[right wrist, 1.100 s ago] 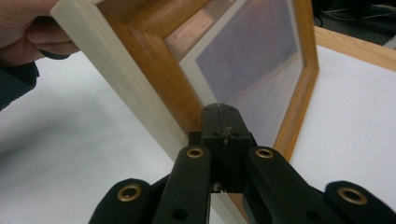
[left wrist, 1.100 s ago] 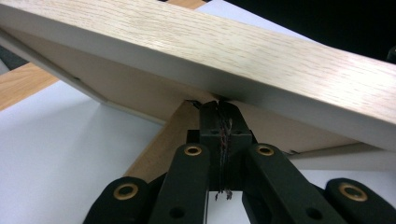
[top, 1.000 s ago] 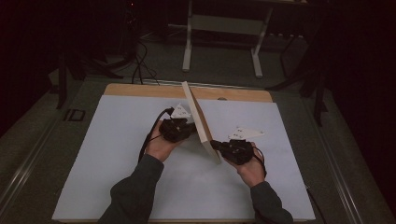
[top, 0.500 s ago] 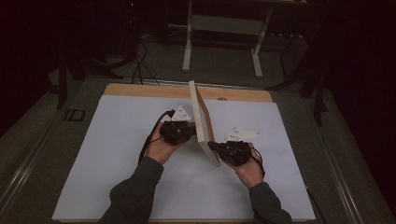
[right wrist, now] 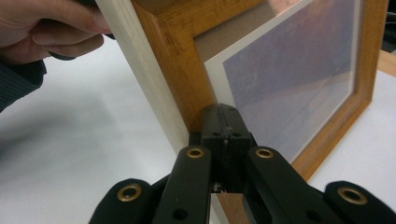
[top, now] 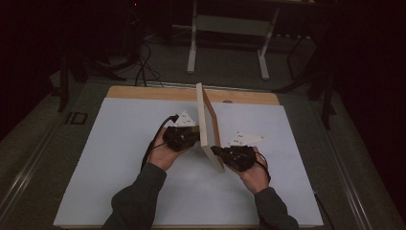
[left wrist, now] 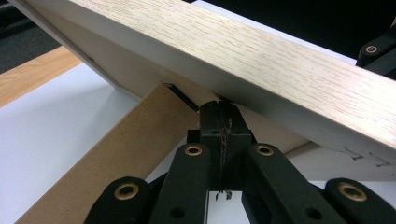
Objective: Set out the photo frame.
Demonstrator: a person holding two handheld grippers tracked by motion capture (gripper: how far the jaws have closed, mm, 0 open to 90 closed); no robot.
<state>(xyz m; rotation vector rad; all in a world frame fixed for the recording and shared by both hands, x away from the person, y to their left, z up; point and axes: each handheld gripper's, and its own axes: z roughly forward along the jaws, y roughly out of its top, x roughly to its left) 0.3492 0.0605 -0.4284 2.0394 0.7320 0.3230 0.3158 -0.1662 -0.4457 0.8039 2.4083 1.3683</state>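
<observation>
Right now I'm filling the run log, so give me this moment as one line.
picture frame: on edge on table, tilted | left gripper: at frame's back by stand, closed | right gripper: at front edge, closed

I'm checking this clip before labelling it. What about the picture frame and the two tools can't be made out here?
- Picture frame: high view sees it edge-on, so its front is hidden.
- Print behind the glass: right gripper view blurs it and the top edge cuts it off.
- Left tool: its shut jaws' contact with the frame's back is hidden by the backing board.
- Right tool: jaws shut at the frame's corner; grip unclear.
</observation>
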